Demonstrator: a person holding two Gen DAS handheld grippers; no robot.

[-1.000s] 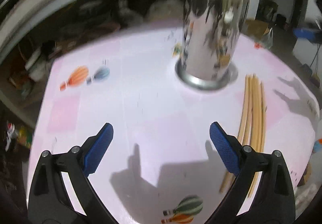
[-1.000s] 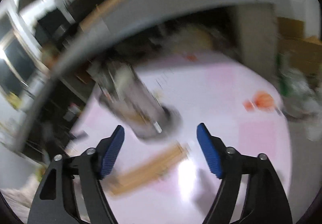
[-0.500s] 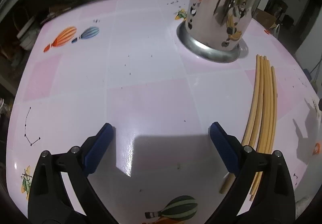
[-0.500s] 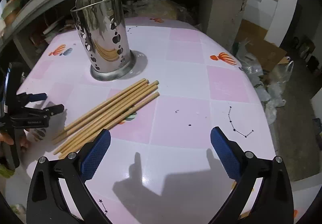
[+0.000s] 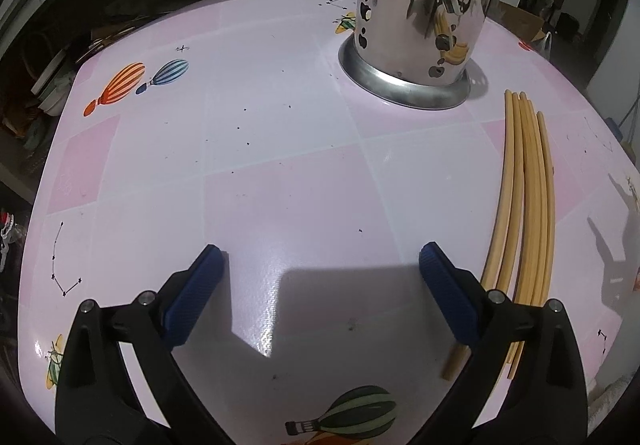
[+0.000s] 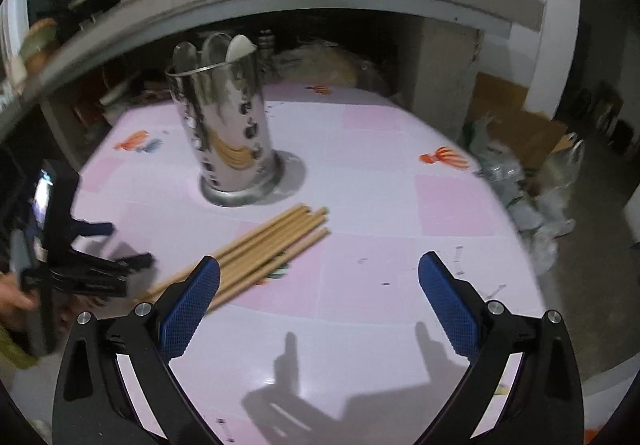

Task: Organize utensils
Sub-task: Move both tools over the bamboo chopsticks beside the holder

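Now both my tongs, left gripper (image 5: 320,277) and right gripper (image 6: 320,285), gape wide and empty; next I must pinch the pale wooden chopsticks (image 6: 256,249) for the perforated steel holder (image 6: 226,133).

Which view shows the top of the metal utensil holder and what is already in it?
The right wrist view: the whole utensil holder is in frame, with spoons standing above its rim. The left wrist view shows only the holder's lower body and base ring; its top is cut off by the frame edge.
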